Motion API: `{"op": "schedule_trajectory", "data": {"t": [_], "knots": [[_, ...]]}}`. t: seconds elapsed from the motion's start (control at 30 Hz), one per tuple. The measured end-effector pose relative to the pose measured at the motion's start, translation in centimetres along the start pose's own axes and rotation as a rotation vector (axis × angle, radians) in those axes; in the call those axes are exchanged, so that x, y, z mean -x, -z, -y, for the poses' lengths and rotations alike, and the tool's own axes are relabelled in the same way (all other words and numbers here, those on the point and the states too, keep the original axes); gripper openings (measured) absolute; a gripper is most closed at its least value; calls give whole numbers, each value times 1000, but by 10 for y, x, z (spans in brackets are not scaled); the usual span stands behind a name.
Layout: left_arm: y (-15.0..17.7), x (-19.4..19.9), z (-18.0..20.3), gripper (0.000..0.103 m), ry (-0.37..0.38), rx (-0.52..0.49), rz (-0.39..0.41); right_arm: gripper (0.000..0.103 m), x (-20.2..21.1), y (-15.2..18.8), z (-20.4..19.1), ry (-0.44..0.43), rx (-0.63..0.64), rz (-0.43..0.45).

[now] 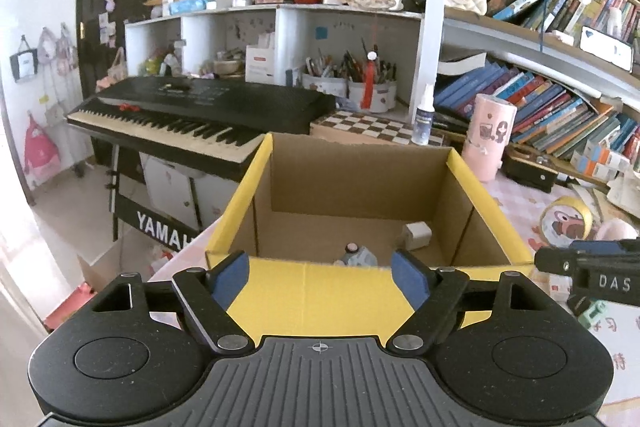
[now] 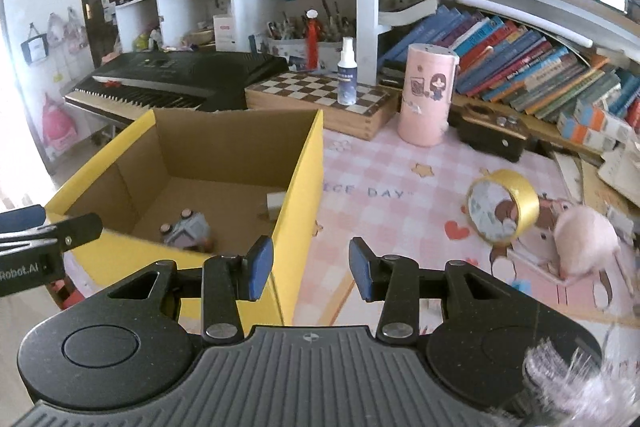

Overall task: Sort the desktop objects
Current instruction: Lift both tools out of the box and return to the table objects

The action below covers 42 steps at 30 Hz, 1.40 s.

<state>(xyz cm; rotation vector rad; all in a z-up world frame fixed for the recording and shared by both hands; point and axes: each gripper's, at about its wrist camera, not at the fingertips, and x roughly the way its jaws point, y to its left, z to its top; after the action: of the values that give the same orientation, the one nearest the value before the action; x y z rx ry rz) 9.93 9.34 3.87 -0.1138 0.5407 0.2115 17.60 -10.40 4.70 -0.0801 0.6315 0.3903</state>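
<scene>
A cluttered room: a dark door and hanging bags on the far left wall, white cubby shelves at the back, crowded bookshelves on the right. The bench wears a pink checked mat.

Going left to right in the right wrist view, a black keyboard stands beyond the bench edge. In front of it sits an open cardboard box with yellow outer walls. On its floor lie a small grey toy car near the front wall and a small white block against the right wall. Behind the box is a wooden chessboard case with a spray bottle standing upright on it. Next comes a pink cylinder, upright on the mat, then a low black box under the books. Nearer the camera, a roll of yellow tape stands on its edge, and just right of it lies a fluffy pink thing.

The left gripper hangs over the box's near wall, fingers spread wide with nothing between them; the toy car and the white block show inside the box beyond.

The right gripper is above the box's right front corner and the mat, its fingers set narrower, parted, gripping nothing. Each gripper shows at the edge of the other's view.
</scene>
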Motion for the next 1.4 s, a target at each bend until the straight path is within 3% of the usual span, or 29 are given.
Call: {"op": "schedule_trajectory", "data": {"t": [0.47,0.7,1.1,1.4], "knots": [[41,36,-2,81,34,-46,-58,42,46,58,-23,54,-7,-22],[61,52,5,81,74,-113,-99,44,66,85,-27,79,-79,-50],[80,68,7,86,122,-150,-140,70,89,118,-49,98,-63,-88],[90,75,13,87,157,-178,-161,72,102,133,-46,149,-96,-111]]}}
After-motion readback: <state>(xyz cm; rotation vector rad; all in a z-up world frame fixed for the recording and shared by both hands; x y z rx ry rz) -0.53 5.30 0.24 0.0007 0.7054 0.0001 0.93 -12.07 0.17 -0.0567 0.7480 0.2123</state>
